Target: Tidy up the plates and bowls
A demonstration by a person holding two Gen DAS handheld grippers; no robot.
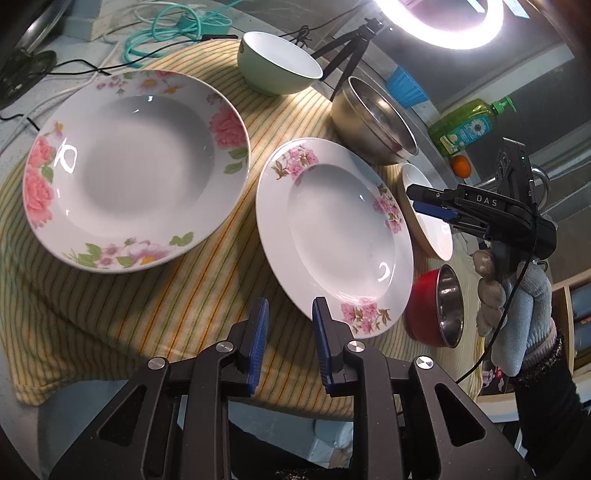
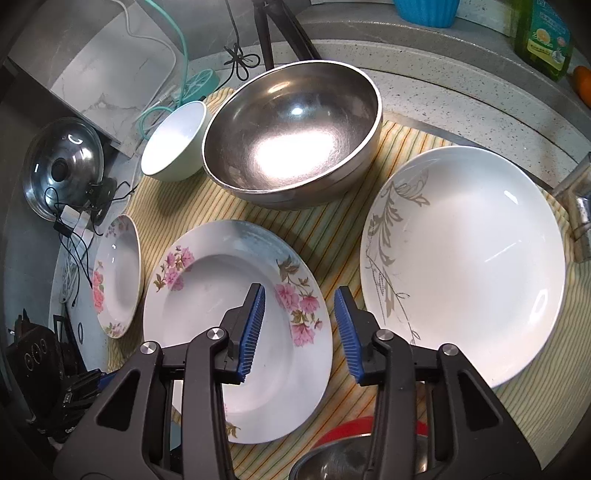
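Note:
On a yellow striped cloth (image 1: 147,314) lie a large rose-rimmed plate (image 1: 136,170), a smaller pink-flower plate (image 1: 332,236) (image 2: 236,325), a white plate with grey leaf pattern (image 2: 465,258) (image 1: 428,214), a steel bowl (image 2: 291,136) (image 1: 373,122), a pale green bowl (image 1: 277,62) (image 2: 173,144) and a red steel-lined bowl (image 1: 436,306). My left gripper (image 1: 288,325) is open and empty, low over the cloth beside the pink-flower plate's near rim. My right gripper (image 2: 299,325) (image 1: 417,199) is open and empty, above the gap between the pink-flower plate and the leaf plate.
A green soap bottle (image 1: 469,125), a blue cup (image 1: 406,88) and a tripod (image 1: 351,48) stand behind the cloth. Cables (image 1: 166,33) lie at the back left. A glass pot lid (image 2: 62,170) leans at the left. A faucet (image 2: 576,199) is at the right.

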